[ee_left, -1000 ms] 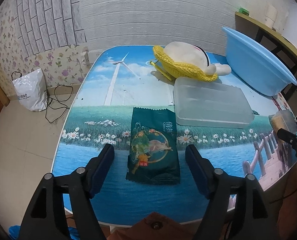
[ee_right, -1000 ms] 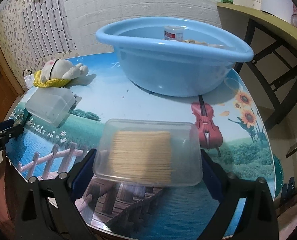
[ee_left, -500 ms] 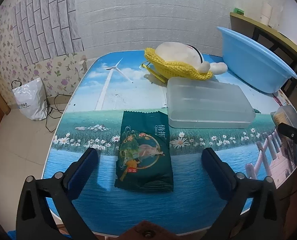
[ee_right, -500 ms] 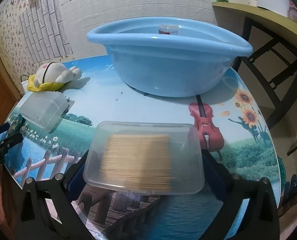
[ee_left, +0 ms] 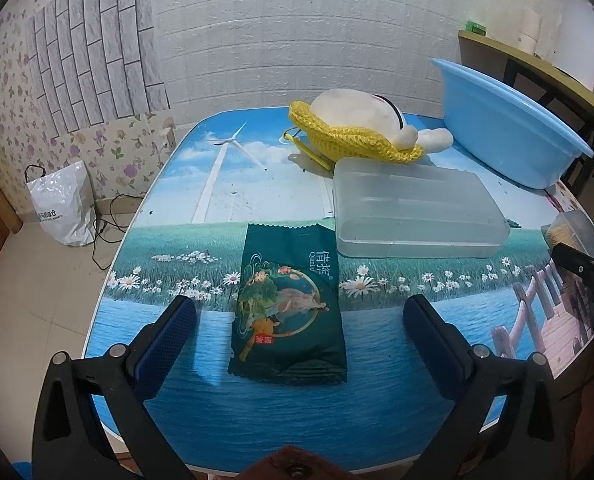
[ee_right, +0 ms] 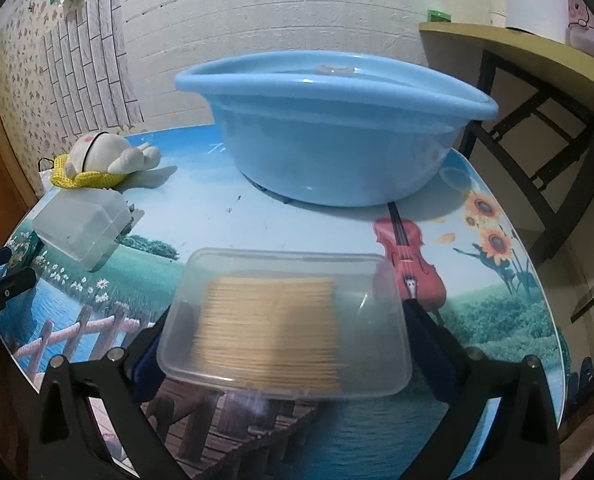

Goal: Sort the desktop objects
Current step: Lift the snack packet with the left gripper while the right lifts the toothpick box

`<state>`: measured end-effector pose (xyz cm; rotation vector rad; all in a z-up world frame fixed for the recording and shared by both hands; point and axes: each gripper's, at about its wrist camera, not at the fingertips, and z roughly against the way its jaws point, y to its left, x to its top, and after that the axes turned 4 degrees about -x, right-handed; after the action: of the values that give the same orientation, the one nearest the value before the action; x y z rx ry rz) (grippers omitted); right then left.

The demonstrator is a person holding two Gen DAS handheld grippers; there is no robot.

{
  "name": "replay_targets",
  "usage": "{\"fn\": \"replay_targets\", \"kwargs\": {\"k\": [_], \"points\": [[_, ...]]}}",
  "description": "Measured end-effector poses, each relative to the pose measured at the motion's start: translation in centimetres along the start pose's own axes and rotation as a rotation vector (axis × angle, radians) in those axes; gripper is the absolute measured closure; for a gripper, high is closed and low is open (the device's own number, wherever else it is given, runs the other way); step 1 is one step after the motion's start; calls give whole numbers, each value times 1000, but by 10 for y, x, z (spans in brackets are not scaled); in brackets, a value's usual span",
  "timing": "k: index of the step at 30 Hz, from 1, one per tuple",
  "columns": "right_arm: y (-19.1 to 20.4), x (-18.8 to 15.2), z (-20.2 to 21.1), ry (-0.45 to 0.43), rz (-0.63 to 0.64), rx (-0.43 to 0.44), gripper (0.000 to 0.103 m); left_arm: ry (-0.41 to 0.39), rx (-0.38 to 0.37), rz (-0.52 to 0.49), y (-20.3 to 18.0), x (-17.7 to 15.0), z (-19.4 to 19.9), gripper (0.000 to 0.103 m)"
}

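The left gripper (ee_left: 300,308) stood released, its jaws spread wide, with the blue pads clear of the dark green snack packet (ee_left: 289,308) on both sides. The packet lay flat between them on the picture-printed table (ee_left: 257,420), its long axis running from 6 toward 12 o'clock in the left wrist view. At about 1 o'clock from the packet, just beside its top corner, sat a clear lidded box (ee_left: 413,216), and beyond that box, touching its far edge, lay a white plush toy (ee_left: 361,120) in a yellow crocheted wrap. A blue basin (ee_left: 505,136) stood at 2 o'clock near the table's far right corner. A white plastic bag (ee_left: 63,208) leaned by the wall on the floor at 9 o'clock. The right gripper (ee_right: 283,320) had its jaws at their widest around a clear toothpick box (ee_right: 285,320), which filled the gap and hid both fingertips. I could not tell whether the pads pressed on it or merely flanked it. In the right wrist view the basin sat at 12 o'clock from the toothpick box, well apart from it, and the plush toy lay at 10 o'clock.
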<state>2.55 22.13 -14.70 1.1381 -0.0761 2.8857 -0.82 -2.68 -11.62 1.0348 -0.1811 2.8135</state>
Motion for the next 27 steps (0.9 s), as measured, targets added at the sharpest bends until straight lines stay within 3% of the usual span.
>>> {"fn": "replay_targets", "kwargs": {"k": [20,27], "points": [[-2,-1,3,27,35,25,0,-2,4,8,-3,-2,2,2],[-1,-2,6,18,47,34,7,-26,-20,-22,-10,-3,10,37]]}}
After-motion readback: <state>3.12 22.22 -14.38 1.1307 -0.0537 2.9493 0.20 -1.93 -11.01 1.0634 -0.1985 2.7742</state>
